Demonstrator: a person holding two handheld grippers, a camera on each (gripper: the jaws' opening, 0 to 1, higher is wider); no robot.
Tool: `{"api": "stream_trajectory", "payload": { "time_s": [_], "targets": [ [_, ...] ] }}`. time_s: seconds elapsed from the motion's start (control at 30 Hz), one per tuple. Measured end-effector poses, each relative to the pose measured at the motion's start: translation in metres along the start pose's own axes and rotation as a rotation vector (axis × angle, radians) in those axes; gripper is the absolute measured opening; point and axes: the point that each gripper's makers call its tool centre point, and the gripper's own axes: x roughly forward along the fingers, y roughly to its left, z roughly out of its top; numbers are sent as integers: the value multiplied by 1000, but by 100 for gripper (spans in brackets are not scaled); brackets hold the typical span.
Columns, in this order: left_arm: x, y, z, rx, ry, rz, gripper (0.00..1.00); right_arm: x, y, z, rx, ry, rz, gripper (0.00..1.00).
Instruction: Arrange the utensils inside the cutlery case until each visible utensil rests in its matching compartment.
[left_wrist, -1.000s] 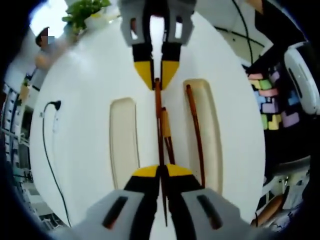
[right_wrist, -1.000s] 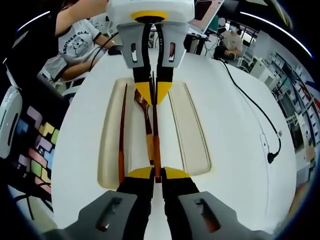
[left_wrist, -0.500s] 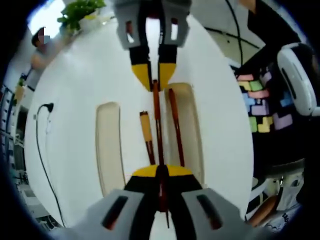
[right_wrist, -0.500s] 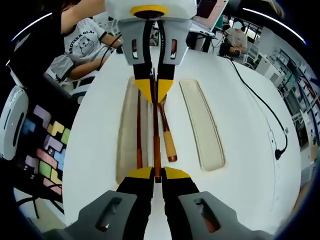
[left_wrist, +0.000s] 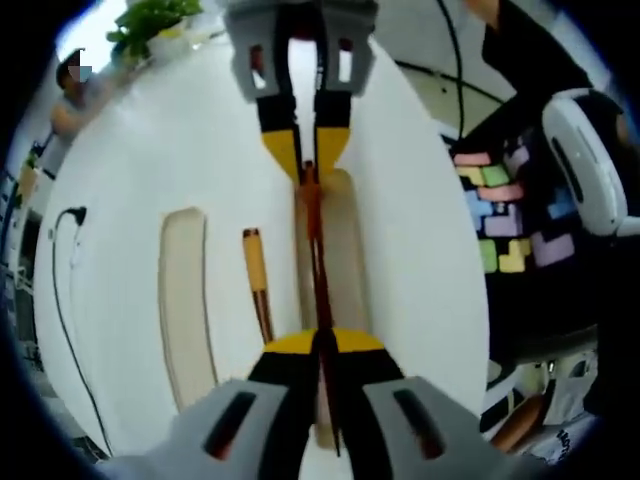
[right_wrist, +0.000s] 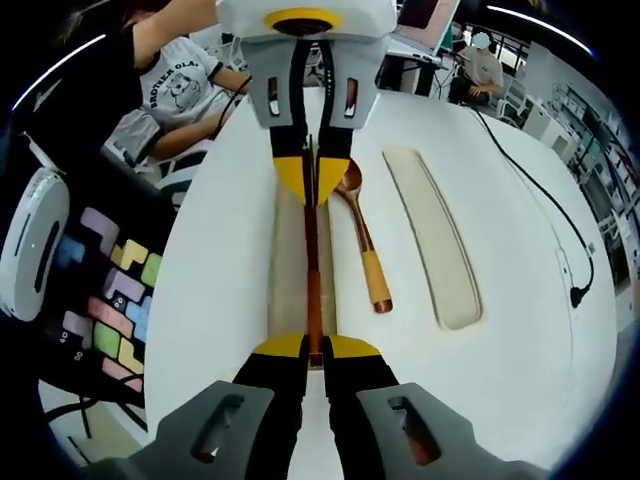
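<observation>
Left claw (left_wrist: 318, 340), right claw (right_wrist: 311, 348) both clamping one chopstick (right_wrist: 312, 265) | hovering over case tray (right_wrist: 288, 270) | wooden spoon (right_wrist: 364, 245) lying on counter (right_wrist: 500, 380) at 3 o'clock.

Round white table (right_wrist: 520, 330), glossy top. Lying directly on it:

- Long beige case tray (right_wrist: 288, 265), left of centre in right gripper view, running near to far.
- Second beige tray (right_wrist: 436, 240), matching shape, well apart to right of first.
- Wooden spoon (right_wrist: 362, 240) on bare tabletop between two trays, bowl at far end, pale handle toward near end.
- Black cable (right_wrist: 535, 195) trailing across right side of table, plug end near right edge.
- Potted green plant (left_wrist: 150, 15) at far edge in left gripper view.
</observation>
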Motion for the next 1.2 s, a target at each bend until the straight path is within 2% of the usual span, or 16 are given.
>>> {"api": "stream_trajectory", "payload": {
  "time_s": [0.6,1.2],
  "targets": [
    [12,-12,-3,-47,-46,-65,4,11,12,-7,49,11,65,5],
    [19,-14,-7,-47,-51,-76,4,14,14,-10,59,10,76,5]
  ]
}}
